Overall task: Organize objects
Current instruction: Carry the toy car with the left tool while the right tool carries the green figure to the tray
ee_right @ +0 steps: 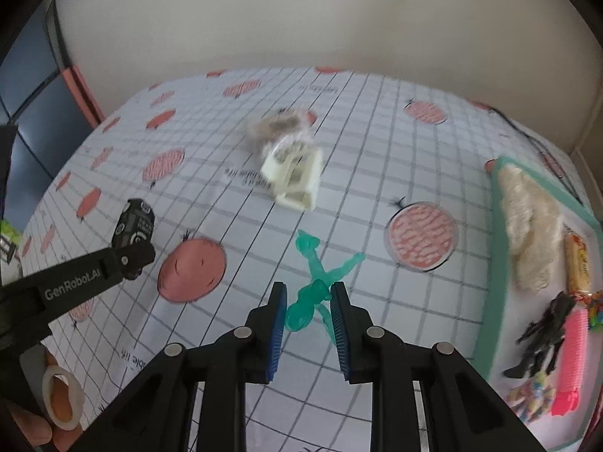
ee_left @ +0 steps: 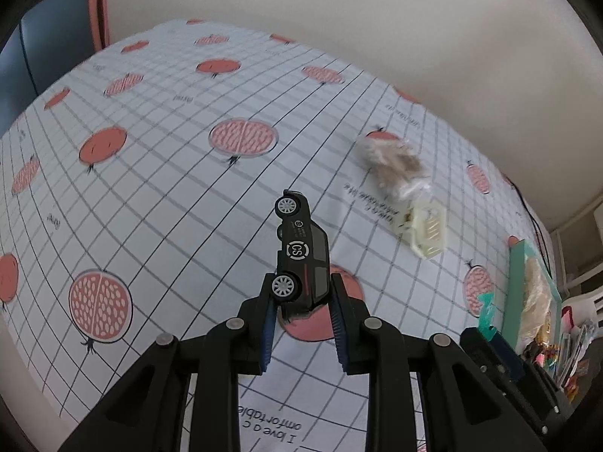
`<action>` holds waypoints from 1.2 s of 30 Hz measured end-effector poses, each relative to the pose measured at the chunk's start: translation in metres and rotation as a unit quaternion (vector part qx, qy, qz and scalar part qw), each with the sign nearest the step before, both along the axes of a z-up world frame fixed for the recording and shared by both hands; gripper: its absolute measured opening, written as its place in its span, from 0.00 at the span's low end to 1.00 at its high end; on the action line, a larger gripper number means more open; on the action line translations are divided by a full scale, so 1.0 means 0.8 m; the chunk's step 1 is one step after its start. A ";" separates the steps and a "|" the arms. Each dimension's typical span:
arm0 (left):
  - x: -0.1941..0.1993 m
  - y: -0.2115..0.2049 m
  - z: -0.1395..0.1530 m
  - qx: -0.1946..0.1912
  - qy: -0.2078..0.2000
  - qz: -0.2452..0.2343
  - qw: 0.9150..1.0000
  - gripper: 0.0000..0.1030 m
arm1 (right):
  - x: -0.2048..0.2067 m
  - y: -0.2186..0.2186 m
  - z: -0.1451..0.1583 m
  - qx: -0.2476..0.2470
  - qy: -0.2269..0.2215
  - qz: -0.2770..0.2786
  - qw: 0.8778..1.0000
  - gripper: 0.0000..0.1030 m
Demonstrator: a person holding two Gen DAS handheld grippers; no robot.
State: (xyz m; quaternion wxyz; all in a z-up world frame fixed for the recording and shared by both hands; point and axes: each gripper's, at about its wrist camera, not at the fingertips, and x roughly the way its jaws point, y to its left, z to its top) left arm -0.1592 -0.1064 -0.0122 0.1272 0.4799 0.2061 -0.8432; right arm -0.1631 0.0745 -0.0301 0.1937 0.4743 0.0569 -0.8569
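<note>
Right wrist view alone shows the right gripper (ee_right: 309, 303) clamping a green figure (ee_right: 314, 286); left gripper (ee_left: 301, 297) grips a toy car (ee_left: 301, 252).

"cs" on toy car (ee_left: 301, 260), "genrobot.ai" on hand-held gripper (ee_right: 128, 260)

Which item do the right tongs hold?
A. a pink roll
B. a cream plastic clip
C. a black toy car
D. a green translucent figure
D: the right wrist view shows the blue pads of the right tongs closed on the green figure, while the car sits in the left tongs.
</note>
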 end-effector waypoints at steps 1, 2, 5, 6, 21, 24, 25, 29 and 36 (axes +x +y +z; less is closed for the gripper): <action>-0.001 0.005 0.003 -0.004 0.005 -0.004 1.000 0.27 | -0.002 0.005 0.004 -0.005 0.003 -0.003 1.000 0.24; 0.000 0.010 0.008 -0.006 0.010 -0.008 1.000 0.27 | -0.002 0.009 0.008 -0.008 0.007 -0.007 1.000 0.24; -0.002 0.026 0.021 -0.010 0.027 -0.023 0.999 0.27 | -0.006 0.023 0.018 -0.012 0.018 -0.018 1.000 0.24; -0.003 0.032 0.025 -0.010 0.032 -0.029 0.999 0.27 | -0.007 0.028 0.020 -0.013 0.020 -0.022 0.999 0.24; -0.013 0.166 0.075 -0.008 0.097 -0.151 0.984 0.27 | -0.022 0.151 0.065 -0.016 0.063 -0.086 0.994 0.25; -0.011 0.199 0.080 -0.010 0.105 -0.182 0.978 0.27 | -0.025 0.181 0.071 -0.015 0.066 -0.103 0.992 0.25; -0.010 0.208 0.081 -0.008 0.107 -0.191 0.976 0.27 | -0.026 0.192 0.073 -0.015 0.066 -0.109 0.992 0.25; -0.006 0.246 0.083 -0.003 0.114 -0.229 0.967 0.27 | -0.029 0.235 0.076 -0.018 0.065 -0.138 0.988 0.25; -0.005 0.300 0.082 0.010 0.122 -0.273 0.954 0.27 | -0.029 0.291 0.082 -0.027 0.071 -0.175 0.982 0.25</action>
